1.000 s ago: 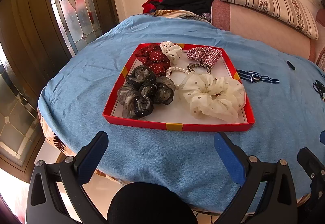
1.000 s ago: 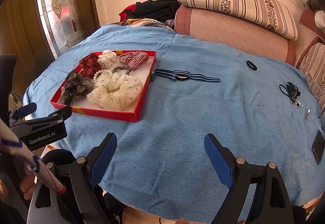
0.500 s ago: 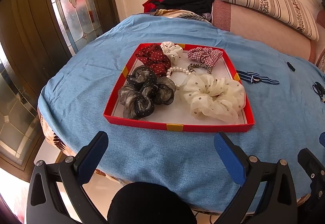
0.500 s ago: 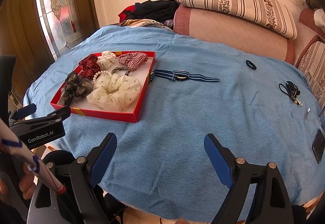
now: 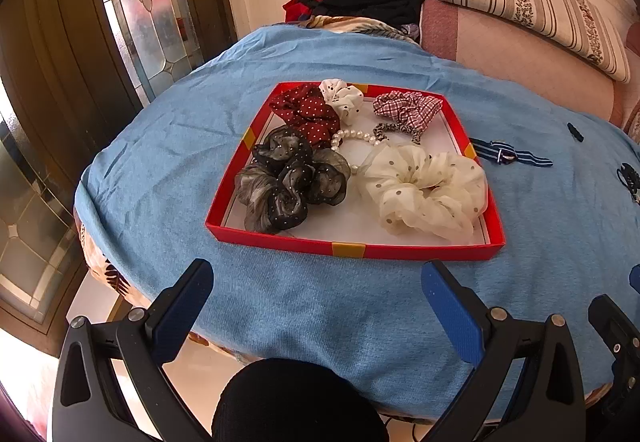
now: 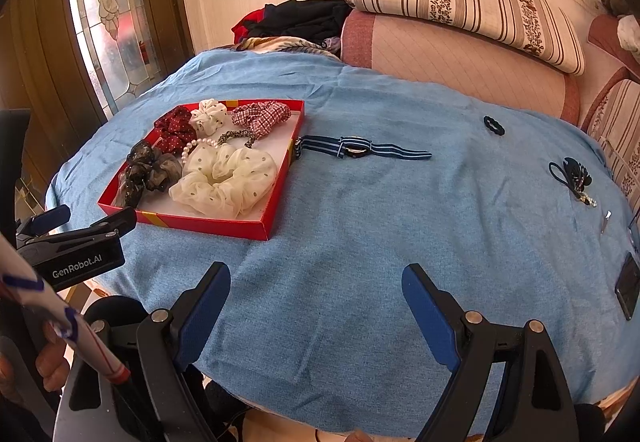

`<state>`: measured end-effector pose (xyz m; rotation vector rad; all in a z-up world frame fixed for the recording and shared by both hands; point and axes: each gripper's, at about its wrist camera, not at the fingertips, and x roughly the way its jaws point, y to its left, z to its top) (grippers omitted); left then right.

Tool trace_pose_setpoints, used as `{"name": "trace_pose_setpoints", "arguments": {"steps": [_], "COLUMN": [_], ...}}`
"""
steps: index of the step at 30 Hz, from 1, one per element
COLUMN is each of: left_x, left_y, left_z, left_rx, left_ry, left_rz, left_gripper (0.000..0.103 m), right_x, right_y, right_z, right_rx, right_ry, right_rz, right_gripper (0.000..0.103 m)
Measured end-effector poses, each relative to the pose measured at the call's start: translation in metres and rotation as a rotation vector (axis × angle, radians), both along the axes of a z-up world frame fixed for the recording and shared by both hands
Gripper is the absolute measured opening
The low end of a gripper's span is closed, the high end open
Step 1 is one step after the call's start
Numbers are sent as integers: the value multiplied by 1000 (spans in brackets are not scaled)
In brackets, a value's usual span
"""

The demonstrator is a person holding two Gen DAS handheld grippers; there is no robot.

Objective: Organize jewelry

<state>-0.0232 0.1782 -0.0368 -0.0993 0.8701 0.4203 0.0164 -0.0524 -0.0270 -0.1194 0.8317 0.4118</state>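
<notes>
**Both grippers hover spread and empty; almost nothing has shifted in the last second**

Set against the earlier frames, the scene is practically unchanged. The left gripper (image 5: 316, 294) keeps its place over the near edge of the blue tablecloth (image 5: 168, 145), its blue-padded jaws spread wide with nothing between them. The right gripper (image 6: 316, 296) likewise stays wide apart and holds nothing, poised over bare cloth; its view has crept very slightly, so the tray sits a touch nearer the middle than a second ago.

The red tray (image 5: 352, 248) lies where it lay, in front of the left gripper and to the left of the right one. Inside it, nothing has been disturbed: a dark sheer scrunchie (image 5: 288, 181) at the near left, a cream dotted scrunchie (image 5: 424, 189) at the near right, a red dotted scrunchie (image 5: 306, 113) and a small white scrunchie (image 5: 344, 97) at the far side, a plaid scrunchie (image 5: 408, 107) at the far right, and a pearl bracelet (image 5: 356, 137) between them.

Outside the tray, a striped blue band (image 6: 362, 150) lies just beside its right wall. A small black hair tie (image 6: 493, 125) and a dark tie with a charm (image 6: 572, 171) rest well apart on the cloth farther right.
</notes>
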Motion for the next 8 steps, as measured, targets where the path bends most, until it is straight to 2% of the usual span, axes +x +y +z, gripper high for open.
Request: {"name": "trace_pose_setpoints", "arguments": {"steps": [3,5,8], "left_x": [-1,-7,-6], "left_y": [2,2,0], "left_z": [0,5,7], "left_rx": [-5,12,24], "left_ry": [-1,-52,-48], "left_rz": [-10,-10,-15], "left_gripper": [103,103,103], "right_x": [1,1,2], "right_y": [-1,-3,-5], "right_z": [-1,-2,-4], "right_rx": [2,3,7], "right_ry": [5,6,9], "right_rz": [-2,-4,-11], "right_gripper": [91,91,91]}}
